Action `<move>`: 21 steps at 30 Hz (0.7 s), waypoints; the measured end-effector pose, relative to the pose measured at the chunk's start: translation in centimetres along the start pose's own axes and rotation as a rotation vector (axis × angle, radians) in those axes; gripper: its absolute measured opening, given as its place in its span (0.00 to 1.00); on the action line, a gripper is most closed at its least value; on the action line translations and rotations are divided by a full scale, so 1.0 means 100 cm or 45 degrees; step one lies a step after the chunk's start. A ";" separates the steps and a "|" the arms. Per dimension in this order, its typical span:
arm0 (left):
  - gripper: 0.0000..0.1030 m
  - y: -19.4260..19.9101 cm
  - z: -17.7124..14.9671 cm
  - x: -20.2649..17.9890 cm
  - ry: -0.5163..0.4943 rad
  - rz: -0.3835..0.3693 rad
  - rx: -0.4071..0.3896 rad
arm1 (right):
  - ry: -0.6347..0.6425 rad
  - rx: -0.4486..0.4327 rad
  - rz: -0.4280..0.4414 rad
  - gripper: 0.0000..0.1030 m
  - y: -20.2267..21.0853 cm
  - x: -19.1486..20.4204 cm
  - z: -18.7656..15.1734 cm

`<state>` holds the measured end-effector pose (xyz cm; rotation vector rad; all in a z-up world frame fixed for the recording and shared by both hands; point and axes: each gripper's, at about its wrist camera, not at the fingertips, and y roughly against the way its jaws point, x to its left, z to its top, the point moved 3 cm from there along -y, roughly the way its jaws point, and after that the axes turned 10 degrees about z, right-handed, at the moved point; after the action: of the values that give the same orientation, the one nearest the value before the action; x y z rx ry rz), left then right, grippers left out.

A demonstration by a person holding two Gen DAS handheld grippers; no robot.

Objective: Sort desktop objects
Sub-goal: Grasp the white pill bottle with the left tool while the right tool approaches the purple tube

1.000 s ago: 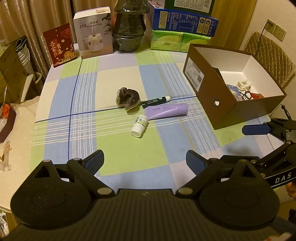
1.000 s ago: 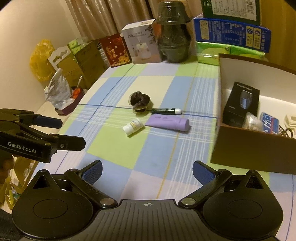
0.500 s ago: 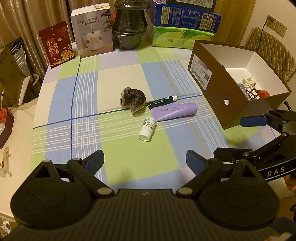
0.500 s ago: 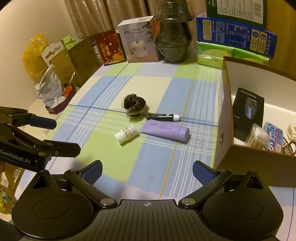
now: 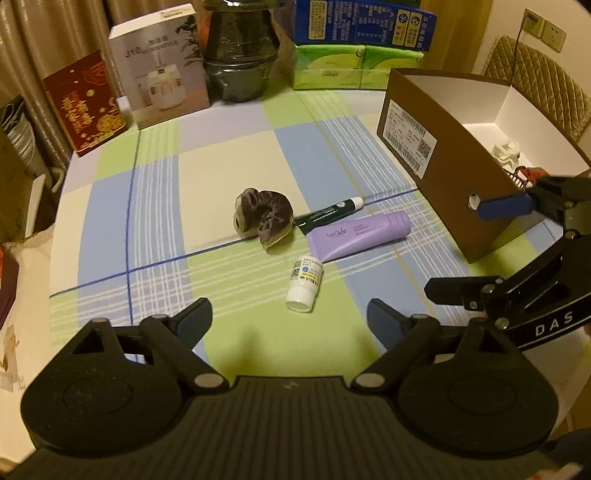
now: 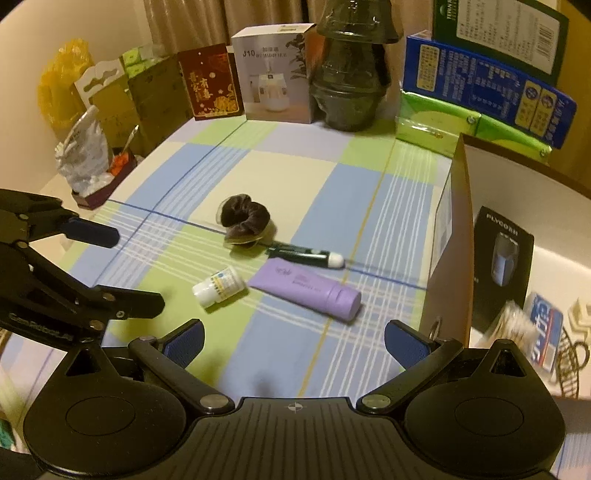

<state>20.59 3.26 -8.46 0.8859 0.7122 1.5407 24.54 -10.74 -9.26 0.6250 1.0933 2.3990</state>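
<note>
Home, likely dining corner: checked cloth on table [image 5: 229,162], curtains [image 6: 184,26] behind, padded chair [image 5: 535,85], wall socket [image 5: 550,31], stacked tissue packs [image 5: 354,66].

On the checked tablecloth [image 6: 295,177] lie 4 items: dark scrunchie [image 6: 243,218], pen [image 6: 304,255], purple tube [image 6: 306,288], white bottle [image 6: 218,286], beside the brown box [image 6: 448,258].

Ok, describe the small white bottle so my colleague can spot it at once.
Start at the brown cardboard box on the checked tablecloth. Beside it lies a purple tube; the white bottle lies just off the tube's flat end, the only white, stubby item, with a yellow-striped label.
</note>
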 end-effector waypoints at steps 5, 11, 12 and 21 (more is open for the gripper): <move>0.78 -0.024 0.006 -0.006 -0.058 -0.024 0.011 | 0.021 0.012 -0.006 0.98 -0.007 -0.007 0.007; 0.65 -0.054 0.012 -0.016 -0.136 -0.058 0.030 | 0.025 0.016 -0.008 0.98 -0.012 -0.014 0.016; 0.60 -0.060 0.012 -0.017 -0.145 -0.062 0.030 | 0.025 0.016 -0.010 0.98 -0.012 -0.015 0.018; 0.25 -0.091 0.014 -0.021 -0.195 -0.088 0.066 | 0.044 0.040 -0.001 0.98 -0.020 -0.017 0.025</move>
<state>26.70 2.48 -15.67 0.9965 0.6675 1.3825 27.67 -9.01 -9.68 0.5955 1.1475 2.4041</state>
